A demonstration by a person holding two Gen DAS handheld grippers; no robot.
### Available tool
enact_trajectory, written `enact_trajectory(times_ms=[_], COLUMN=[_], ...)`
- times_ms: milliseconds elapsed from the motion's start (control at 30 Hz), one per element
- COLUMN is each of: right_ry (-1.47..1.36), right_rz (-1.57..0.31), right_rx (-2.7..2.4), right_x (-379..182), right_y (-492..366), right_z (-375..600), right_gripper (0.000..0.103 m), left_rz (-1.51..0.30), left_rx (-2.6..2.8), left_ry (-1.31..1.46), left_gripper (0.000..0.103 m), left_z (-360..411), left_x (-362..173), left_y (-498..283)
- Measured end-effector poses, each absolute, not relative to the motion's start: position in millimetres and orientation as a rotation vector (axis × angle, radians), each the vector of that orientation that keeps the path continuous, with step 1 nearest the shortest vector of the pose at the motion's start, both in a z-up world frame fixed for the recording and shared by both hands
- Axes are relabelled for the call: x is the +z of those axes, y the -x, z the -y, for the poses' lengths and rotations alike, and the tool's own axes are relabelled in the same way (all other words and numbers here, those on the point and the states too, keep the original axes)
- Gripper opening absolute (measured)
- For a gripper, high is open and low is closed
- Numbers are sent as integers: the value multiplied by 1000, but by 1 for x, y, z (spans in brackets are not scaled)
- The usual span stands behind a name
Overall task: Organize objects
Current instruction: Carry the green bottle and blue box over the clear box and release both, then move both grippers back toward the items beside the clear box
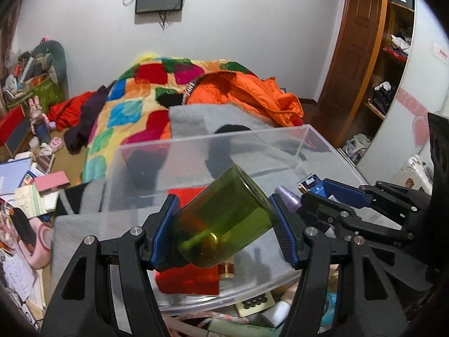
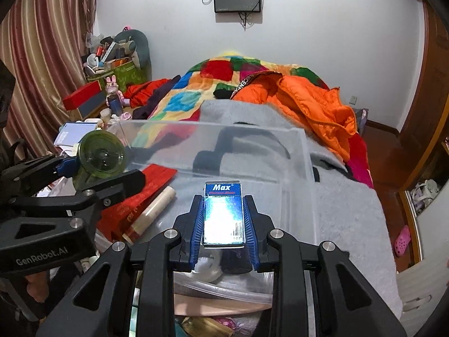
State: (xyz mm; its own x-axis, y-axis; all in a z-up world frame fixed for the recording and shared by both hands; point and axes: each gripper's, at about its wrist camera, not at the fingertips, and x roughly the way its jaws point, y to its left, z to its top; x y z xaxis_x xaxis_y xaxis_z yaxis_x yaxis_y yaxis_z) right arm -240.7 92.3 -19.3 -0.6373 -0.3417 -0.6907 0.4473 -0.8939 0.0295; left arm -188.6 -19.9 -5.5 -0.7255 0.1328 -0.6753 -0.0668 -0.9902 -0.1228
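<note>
We carry 2 things over the clear plastic bin [image 2: 303, 151]: our left gripper [image 1: 221, 224] clamps a green translucent cup [image 1: 224, 219], tilted mouth-forward for tipping in, and our right gripper [image 2: 223, 219] pinches a blue Max box [image 2: 223, 213] (label up). A red packet [image 2: 151, 185] and cream tube [image 2: 153, 210] already crowd the bin's left side.

The translucent green plastic cup [image 1: 224, 219] hides part of the flat red packet [image 1: 188, 278] lying in the clear plastic bin [image 1: 280, 140], and its base is covered by a blue pad. The small print on the blue "Max" box [image 2: 223, 213] is washed out by glare. The near clutter under the bin is cut off at the bottom edge.
</note>
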Motion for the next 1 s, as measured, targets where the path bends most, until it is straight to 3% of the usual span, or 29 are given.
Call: enact_trajectory(times_ms=[567, 767, 833, 1000], right_ry=[-1034, -1028, -1008, -967], right_rz=[-216, -176, -171, -151], right_rx=[-2484, -2472, -2486, -2496], right_x=[-18, -13, -8, 4], right_y=[234, 229, 223, 209], right_z=[-96, -105, -109, -119], right_gripper=[26, 43, 44, 48], left_rz=[179, 186, 192, 209], left_rx=[2743, 2758, 2766, 2828], left_ry=[1180, 1141, 1117, 1053], left_gripper=[66, 67, 67, 82], left_z=[18, 18, 19, 27], left_x=[-15, -1, 5, 24], left_y=[188, 175, 168, 147])
